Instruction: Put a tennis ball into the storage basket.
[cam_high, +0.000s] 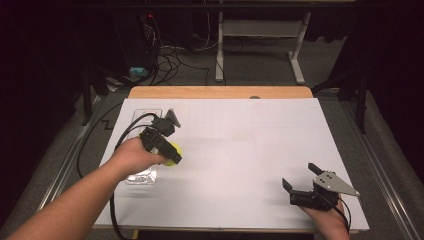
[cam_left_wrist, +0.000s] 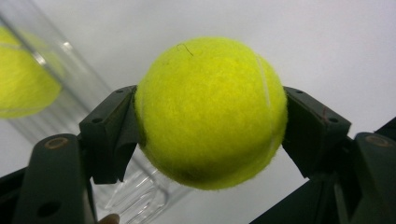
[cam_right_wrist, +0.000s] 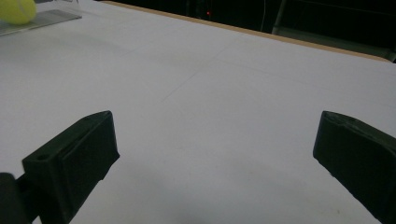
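Observation:
In the left gripper view a yellow tennis ball sits between the two black jaws of my left gripper, and both pads press on its sides. From above, that left gripper holds the ball just over the white table, to the right of a clear plastic container lying at the left. A second tennis ball shows through the container's wall. My right gripper rests near the front right, jaws wide apart with nothing between them; the right gripper looks across bare table.
The white sheet covers the wooden table. A black cable trails off the front left edge. In the right gripper view a yellow ball lies far off on the clear container. Desk legs and cables stand beyond the table.

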